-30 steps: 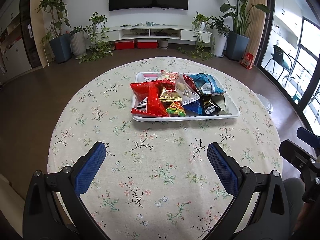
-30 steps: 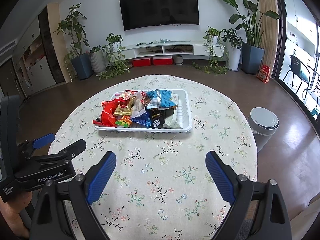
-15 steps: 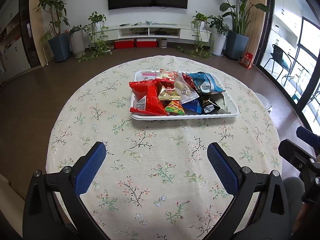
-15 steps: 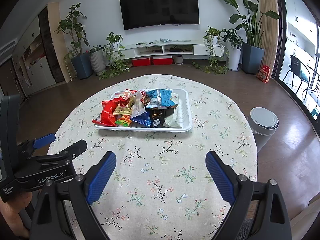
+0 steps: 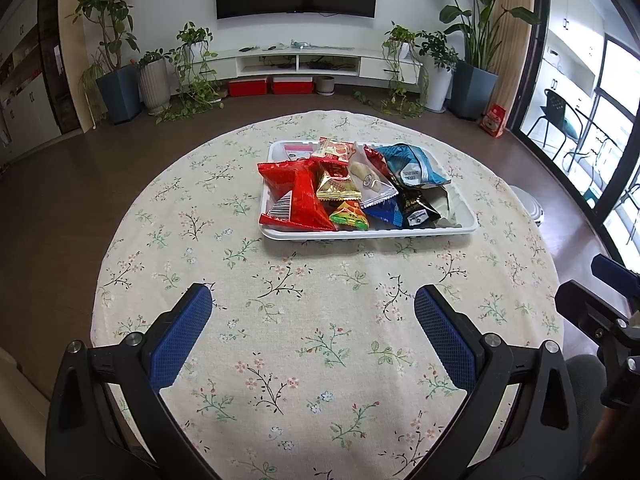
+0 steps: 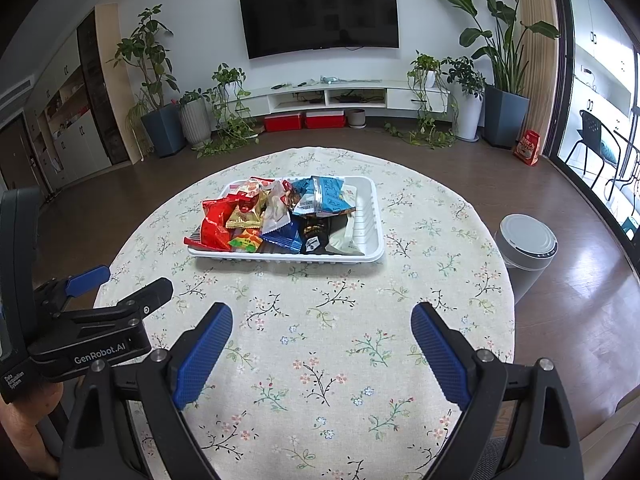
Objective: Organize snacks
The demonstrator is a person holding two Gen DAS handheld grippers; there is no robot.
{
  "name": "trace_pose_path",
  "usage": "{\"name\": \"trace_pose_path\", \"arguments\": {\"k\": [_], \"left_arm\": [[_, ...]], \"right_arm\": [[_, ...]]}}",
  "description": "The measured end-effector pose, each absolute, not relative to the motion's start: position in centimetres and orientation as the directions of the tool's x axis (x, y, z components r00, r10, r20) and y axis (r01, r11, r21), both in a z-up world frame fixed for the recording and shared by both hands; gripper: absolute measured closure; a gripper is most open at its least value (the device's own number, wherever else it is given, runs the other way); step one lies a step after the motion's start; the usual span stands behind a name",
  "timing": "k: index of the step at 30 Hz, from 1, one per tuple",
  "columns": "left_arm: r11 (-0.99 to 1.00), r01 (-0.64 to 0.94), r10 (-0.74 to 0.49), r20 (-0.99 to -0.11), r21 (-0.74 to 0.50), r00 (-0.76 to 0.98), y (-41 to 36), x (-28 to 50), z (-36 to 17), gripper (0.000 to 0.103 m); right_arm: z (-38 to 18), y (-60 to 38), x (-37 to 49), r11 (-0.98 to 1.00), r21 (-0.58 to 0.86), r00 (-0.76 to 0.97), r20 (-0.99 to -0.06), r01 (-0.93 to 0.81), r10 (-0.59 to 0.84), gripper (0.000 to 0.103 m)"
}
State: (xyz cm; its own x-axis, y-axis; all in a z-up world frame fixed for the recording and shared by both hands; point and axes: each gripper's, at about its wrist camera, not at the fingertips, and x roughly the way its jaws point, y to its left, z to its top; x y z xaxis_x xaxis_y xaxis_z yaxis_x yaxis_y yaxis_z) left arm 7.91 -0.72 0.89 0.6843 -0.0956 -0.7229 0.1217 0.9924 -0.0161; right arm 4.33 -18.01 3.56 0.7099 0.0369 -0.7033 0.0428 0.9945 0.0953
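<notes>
A white tray (image 5: 464, 216) (image 6: 370, 216) sits past the middle of a round table under a floral cloth (image 5: 280, 320) (image 6: 320, 340). Several snack packets are piled in it: a big red bag (image 5: 298, 192) (image 6: 214, 222), a gold packet (image 5: 336, 188), a blue-white bag (image 5: 414, 164) (image 6: 320, 198), a dark packet (image 5: 416, 210). My left gripper (image 5: 312, 300) hangs open above the near cloth, nothing between its blue pads. My right gripper (image 6: 322, 314) is open too, also short of the tray and holding nothing.
A white round bin (image 6: 526, 246) stands on the floor right of the table. Behind are a TV (image 6: 320, 14), a low white shelf with red boxes (image 6: 304, 120) and potted plants (image 6: 160, 120). A hand (image 6: 28, 420) holds the left gripper's body at the right wrist view's left edge.
</notes>
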Motion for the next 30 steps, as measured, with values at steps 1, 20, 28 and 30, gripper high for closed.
{"name": "trace_pose_path", "arguments": {"k": [1,20,28,30], "left_arm": [[0.993,0.121,-0.095,-0.723,-0.015,0.685,-0.7,7.9,0.9,0.000],[0.992,0.121,-0.095,-0.725,-0.016,0.682,-0.7,8.1,0.8,0.000],[0.991,0.115,-0.123,-0.738,-0.062,0.663,0.3,8.6,-0.2,0.000],[0.992,0.105,-0.126,-0.739,-0.074,0.662,1.3,9.2,-0.6,0.000]], "right_arm": [[3.6,-18.0,4.4,0.995,0.095,0.710,-0.703,0.043,0.037,0.010],[3.8,-18.0,4.4,0.995,0.094,0.709,-0.705,0.042,0.037,0.010],[3.1,-18.3,4.4,0.995,0.095,0.704,-0.709,0.040,0.040,0.010],[2.6,-19.0,4.5,0.994,0.102,0.698,-0.715,0.047,0.041,0.010]]}}
